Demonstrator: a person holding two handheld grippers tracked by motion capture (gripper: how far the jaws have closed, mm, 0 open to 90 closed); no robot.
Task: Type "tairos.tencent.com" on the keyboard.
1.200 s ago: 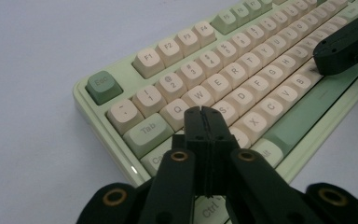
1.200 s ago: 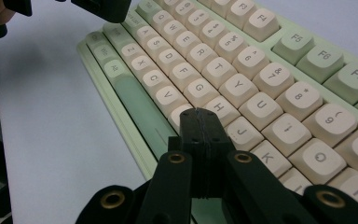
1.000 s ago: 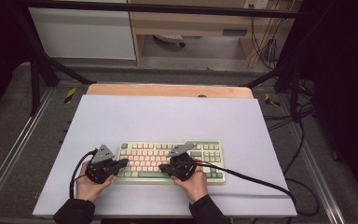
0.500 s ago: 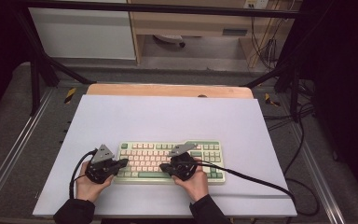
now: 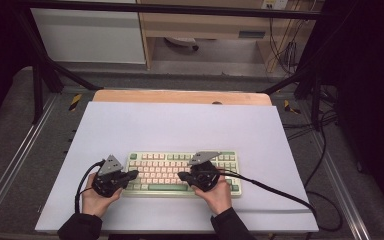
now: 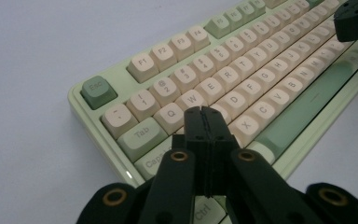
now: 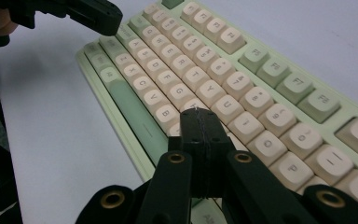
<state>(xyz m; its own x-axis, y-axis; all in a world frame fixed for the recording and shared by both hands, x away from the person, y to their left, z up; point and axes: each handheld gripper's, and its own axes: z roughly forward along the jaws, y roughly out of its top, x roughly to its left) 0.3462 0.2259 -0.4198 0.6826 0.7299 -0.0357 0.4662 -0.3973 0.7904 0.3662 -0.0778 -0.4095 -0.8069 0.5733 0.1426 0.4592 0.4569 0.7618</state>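
**Keyboard on white mat, both grippers closed over keys**

Keyboard: pale green case, cream and green keycaps; lay flat on the near half of the white mat, long side parallel to the near edge. Seen at close range in the left gripper view and the right gripper view.

Left gripper: jaws fully closed, pad against pad, nothing held between them. Tip set over the left end of the letter rows, near the Q, W and Caps keys in its own view. Contact with a keycap not determinable. Held in the left hand.

Right gripper: jaws likewise closed flat together, empty. Tip poised over the middle letter rows, near the B and H keys; contact not determinable. Held in the right hand, cable trailing off to the right across the mat.

Tips pointed toward each other, apart, with several keys between.

Edges and room: broad bare mat beyond the keyboard and to either side; narrow strip of mat on the near side. Wooden tabletop edge exposed past the far edge of the mat.

Obscured: lower key rows partly covered by both gripper bodies; right end of keyboard cut off in the left gripper view; keycap legends unreadable from the high view.
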